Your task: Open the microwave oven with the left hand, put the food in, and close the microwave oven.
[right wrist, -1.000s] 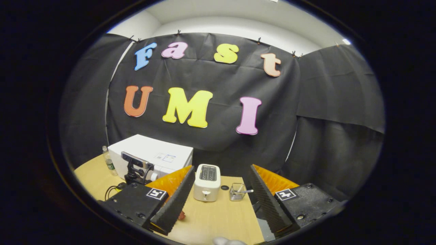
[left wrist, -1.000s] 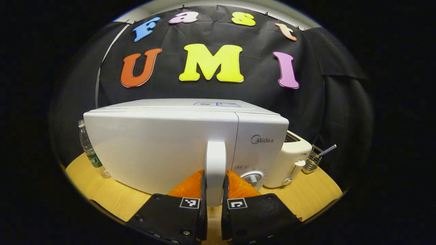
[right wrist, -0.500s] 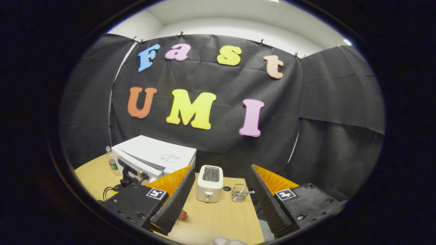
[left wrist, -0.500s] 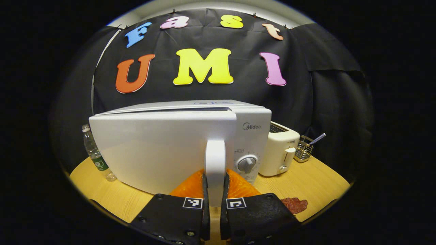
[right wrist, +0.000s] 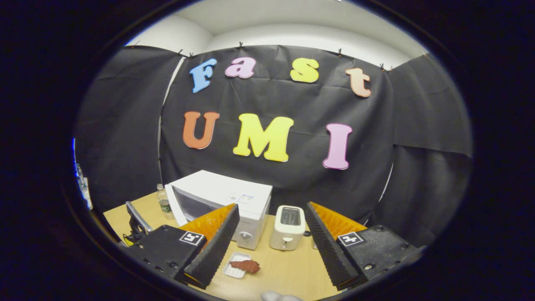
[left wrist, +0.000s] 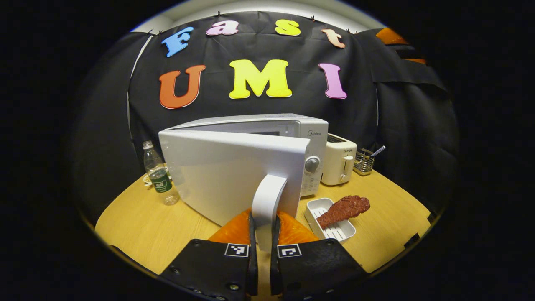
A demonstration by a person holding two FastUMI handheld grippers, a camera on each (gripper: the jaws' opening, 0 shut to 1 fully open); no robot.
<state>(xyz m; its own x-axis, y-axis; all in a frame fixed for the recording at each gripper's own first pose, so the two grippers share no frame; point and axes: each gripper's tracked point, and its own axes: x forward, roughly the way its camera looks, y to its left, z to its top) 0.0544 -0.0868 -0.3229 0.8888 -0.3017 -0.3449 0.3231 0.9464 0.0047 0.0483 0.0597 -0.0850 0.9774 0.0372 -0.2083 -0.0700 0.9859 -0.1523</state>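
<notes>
In the left gripper view my left gripper [left wrist: 262, 244] is shut on the white door handle [left wrist: 267, 200] of the white microwave oven [left wrist: 292, 129]. Its door [left wrist: 225, 171] stands swung partly out, hinged at the left. A brown piece of food [left wrist: 343, 209] lies across a small white tray [left wrist: 332, 225] on the table, right of the handle. In the right gripper view my right gripper [right wrist: 269, 234] hangs open and holds nothing, high above the table. Below it are the microwave oven [right wrist: 225, 196] with its door [right wrist: 172, 205] ajar, and the food [right wrist: 246, 265] on the tray [right wrist: 232, 271].
A cream toaster [left wrist: 340, 163] and a wire holder [left wrist: 364, 162] stand right of the microwave. A water bottle [left wrist: 159, 175] stands at its left. The wooden table [left wrist: 142, 225] ends close in front. The left gripper's body [right wrist: 136, 217] rises at the table's left.
The microwave door has swung outward with my left gripper on its handle. The food and tray have come into sight. The right gripper's view has shifted, its fingers still apart.
</notes>
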